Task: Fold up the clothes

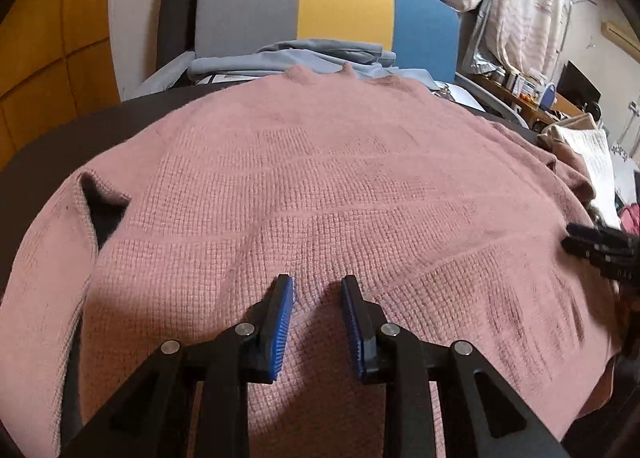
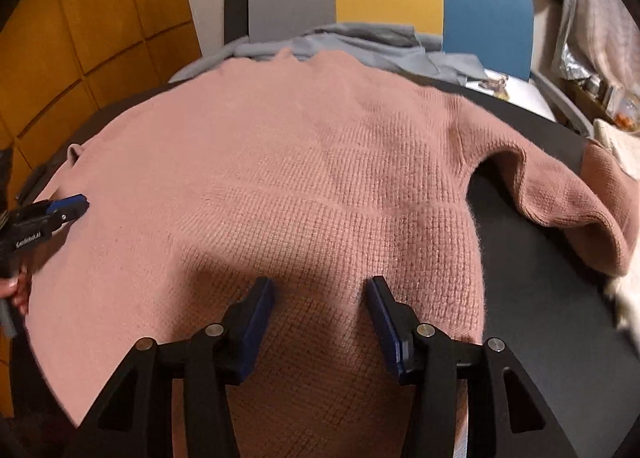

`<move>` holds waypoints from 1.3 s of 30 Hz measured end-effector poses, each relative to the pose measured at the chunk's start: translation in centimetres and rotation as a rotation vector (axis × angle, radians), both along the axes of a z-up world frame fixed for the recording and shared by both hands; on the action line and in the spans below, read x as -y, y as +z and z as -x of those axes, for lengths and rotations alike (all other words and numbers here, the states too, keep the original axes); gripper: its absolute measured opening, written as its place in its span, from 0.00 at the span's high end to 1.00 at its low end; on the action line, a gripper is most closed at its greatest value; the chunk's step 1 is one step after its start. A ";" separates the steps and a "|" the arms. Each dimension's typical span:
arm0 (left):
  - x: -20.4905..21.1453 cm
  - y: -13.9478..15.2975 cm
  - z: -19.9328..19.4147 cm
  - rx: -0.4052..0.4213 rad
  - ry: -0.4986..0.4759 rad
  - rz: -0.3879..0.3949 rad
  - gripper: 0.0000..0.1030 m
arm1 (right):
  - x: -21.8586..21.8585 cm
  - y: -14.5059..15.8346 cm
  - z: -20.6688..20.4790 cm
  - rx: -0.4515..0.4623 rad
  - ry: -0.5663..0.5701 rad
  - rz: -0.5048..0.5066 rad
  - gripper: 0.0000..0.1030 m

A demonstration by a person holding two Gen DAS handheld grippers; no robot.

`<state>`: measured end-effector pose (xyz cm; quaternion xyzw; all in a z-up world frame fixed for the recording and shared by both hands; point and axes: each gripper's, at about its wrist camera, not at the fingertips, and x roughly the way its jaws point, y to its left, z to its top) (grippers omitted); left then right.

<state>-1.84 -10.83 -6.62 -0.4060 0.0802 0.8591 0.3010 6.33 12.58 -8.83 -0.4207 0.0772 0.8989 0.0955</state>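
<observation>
Over dark tabletop [image 2: 540, 258], pink sweater [image 1: 320, 185] lying flat; left claw [image 1: 316, 286] and right claw [image 2: 320, 290] hovering open, empty; folding not begun; next move calling for hem or sleeve grasp.

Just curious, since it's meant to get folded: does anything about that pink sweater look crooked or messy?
Mostly flat, but the pink sweater is uneven: its right sleeve lies bunched and curled, and trails toward the dark table's edge.
</observation>
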 end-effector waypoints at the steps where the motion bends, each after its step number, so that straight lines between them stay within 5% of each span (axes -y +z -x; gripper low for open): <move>1: -0.3 0.0 0.0 -0.001 0.010 0.005 0.75 | 0.4 -0.1 -0.4 -0.012 -0.004 -0.009 0.50; 8: -1.3 0.8 -2.8 0.011 0.027 0.012 0.75 | 1.3 0.1 -2.6 0.004 0.028 -0.008 0.50; 12: -2.7 2.2 -2.1 0.046 0.030 -0.070 0.75 | 0.2 1.4 -3.9 0.029 0.028 0.082 0.50; 17: -5.5 1.4 0.8 0.077 0.093 -0.050 0.75 | -1.4 4.4 -2.2 -0.087 -0.026 0.102 0.48; 23: -4.6 1.3 1.0 0.088 0.101 -0.103 0.73 | -2.5 2.4 5.4 -0.041 -0.073 0.159 0.48; 29: 6.2 1.9 0.5 0.134 0.356 -0.277 0.73 | -1.0 0.7 6.9 -0.035 -0.077 0.023 0.41; 31: 10.2 2.3 0.3 0.114 0.473 -0.273 0.73 | -1.2 0.7 6.9 -0.037 -0.077 0.024 0.41; 34: 16.6 3.1 -0.1 0.024 0.686 -0.162 0.68 | -1.5 0.6 6.9 -0.042 -0.077 0.030 0.40; 39: 24.1 2.9 0.5 0.070 0.837 -0.181 0.62 | -1.3 0.6 6.9 -0.042 -0.074 0.022 0.39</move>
